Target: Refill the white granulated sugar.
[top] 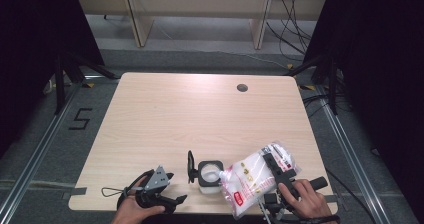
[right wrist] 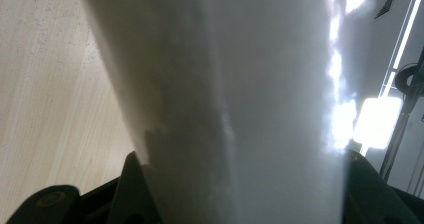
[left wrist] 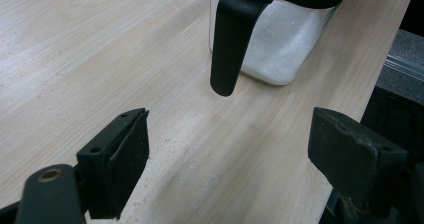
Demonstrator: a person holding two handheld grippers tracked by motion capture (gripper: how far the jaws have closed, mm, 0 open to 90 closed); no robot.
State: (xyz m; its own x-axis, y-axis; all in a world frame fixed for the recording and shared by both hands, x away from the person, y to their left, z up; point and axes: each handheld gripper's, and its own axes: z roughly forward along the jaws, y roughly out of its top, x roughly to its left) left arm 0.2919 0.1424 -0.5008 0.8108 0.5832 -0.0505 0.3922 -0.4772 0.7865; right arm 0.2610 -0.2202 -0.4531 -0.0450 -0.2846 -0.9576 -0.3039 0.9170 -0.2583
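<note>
Clear plastic bag (top: 252,180), white-filled, red-labelled.

Clear plastic bag (top: 251,179) of white granules, red label, tilted with its mouth over the open jar. Square glass jar (top: 210,175), black rim, hinged lid (top: 191,166) upright, partly filled, near tabletop front edge.

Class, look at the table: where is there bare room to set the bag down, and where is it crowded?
Free: the whole far half of the table up to the cable hole, and the left side. Crowded: the near edge, where the jar, its open lid, the bag and both tongs sit.
</note>
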